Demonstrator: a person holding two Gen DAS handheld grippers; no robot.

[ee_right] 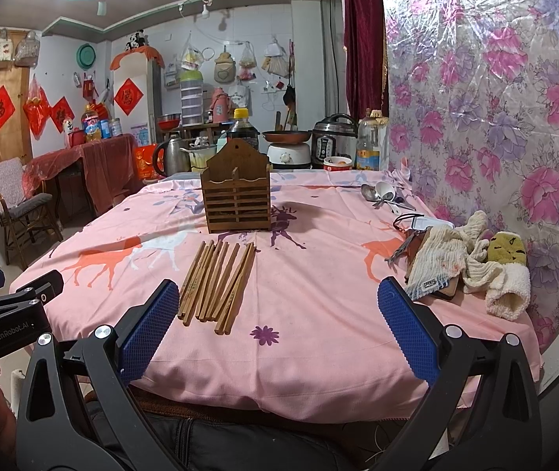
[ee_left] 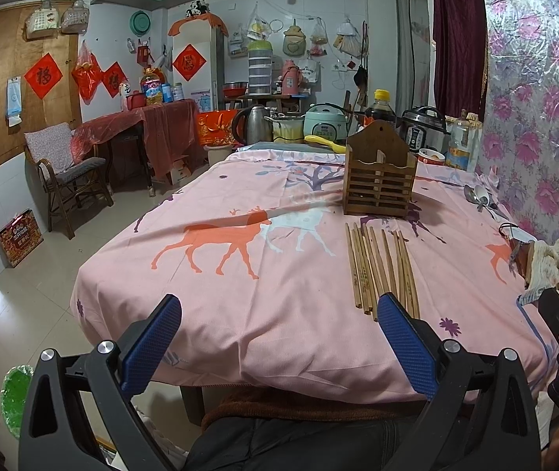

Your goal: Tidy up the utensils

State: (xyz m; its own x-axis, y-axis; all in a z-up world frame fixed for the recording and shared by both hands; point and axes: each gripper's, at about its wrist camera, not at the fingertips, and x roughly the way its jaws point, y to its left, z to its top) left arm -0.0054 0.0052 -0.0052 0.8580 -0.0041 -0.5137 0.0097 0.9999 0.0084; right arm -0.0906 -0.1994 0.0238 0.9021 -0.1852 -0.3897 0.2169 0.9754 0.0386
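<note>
Chopsticks (ee_right: 218, 284): light, stiff, likely to roll; pinch mid-length.
Holder (ee_right: 236, 198): rigid wood, upright behind them.
Left hand-held gripper (ee_left: 279, 314): wide, empty.
Right hand-held gripper (ee_right: 277, 300): wide, empty.

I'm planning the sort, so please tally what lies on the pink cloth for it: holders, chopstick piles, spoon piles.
Wooden holder: 1
Chopstick pile: 1 (the sticks overlap, so I cannot count them singly)
Spoon pile: 1
Total: 3
</note>
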